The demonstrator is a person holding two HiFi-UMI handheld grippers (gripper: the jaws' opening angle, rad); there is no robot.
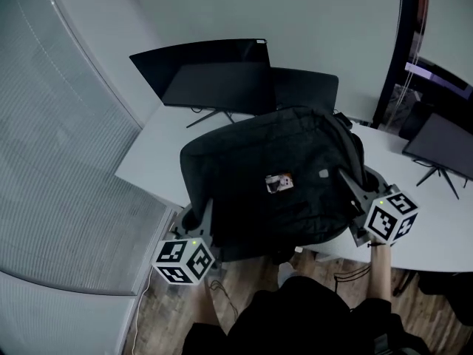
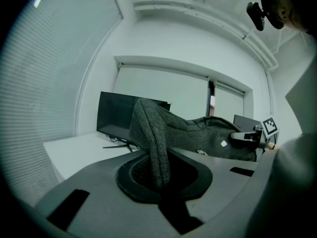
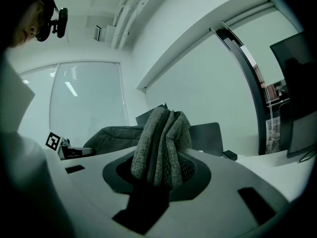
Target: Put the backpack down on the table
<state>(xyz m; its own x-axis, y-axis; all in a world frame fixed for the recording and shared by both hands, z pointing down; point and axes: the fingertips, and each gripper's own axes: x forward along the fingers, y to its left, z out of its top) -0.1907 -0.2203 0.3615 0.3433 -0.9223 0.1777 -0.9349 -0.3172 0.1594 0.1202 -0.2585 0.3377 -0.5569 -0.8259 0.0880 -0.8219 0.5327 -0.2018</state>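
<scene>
White table (image 1: 144, 165) w/ 3 monitors on stands (all dark): wide monitor (image 1: 214, 72) at back, smaller monitor (image 1: 304, 89) just beside it, third monitor (image 1: 441, 143) far right. Slatted blinds (image 1: 52, 146) on left, pale plain wall (image 1: 325, 21) behind, wood-plank floor (image 1: 159, 313) below.

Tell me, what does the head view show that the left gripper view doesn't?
Only the head view: the whole backpack from above with its small tag, the left tool at its left edge, and the wooden floor. Only the left gripper view: close up, a fold of the backpack's grey fabric pinched between that tool's jaws, and the ceiling. Both: the backpack, the white table, a dark monitor and the right tool gripping the other side.
</scene>
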